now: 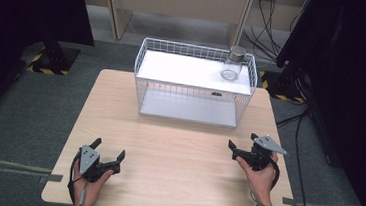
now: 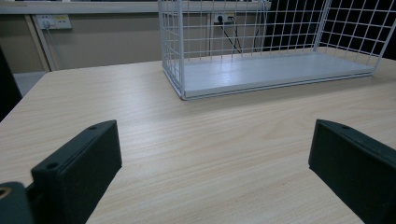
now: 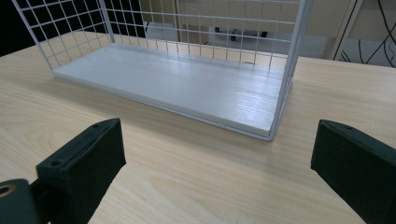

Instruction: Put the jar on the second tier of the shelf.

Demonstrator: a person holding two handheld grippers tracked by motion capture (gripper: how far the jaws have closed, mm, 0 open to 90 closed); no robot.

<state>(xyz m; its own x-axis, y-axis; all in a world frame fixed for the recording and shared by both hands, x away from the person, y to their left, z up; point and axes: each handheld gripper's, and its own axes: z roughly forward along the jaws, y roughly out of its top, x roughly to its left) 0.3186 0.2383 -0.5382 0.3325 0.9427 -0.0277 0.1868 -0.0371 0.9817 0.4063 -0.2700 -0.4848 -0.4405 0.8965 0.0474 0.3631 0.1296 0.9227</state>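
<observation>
You're holding both tools wide open, gripping nothing: left tool (image 1: 110, 151) is hovering near the surface's (image 1: 174, 182) front-left corner, right tool (image 1: 244, 142) near its right edge. Looks like the approach step is just starting. The wire rack (image 1: 192, 84) is sitting at the far edge; the clear glass jar (image 1: 233, 63), metal-lidded, is standing upright on the rack's top shelf, right end. Next move probably calls for a long forward reach with the right tool.

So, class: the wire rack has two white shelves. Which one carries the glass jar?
The upper shelf: the glass jar stands at its right end, under the rack's top rim. The lower shelf, level with the table, is bare.
</observation>
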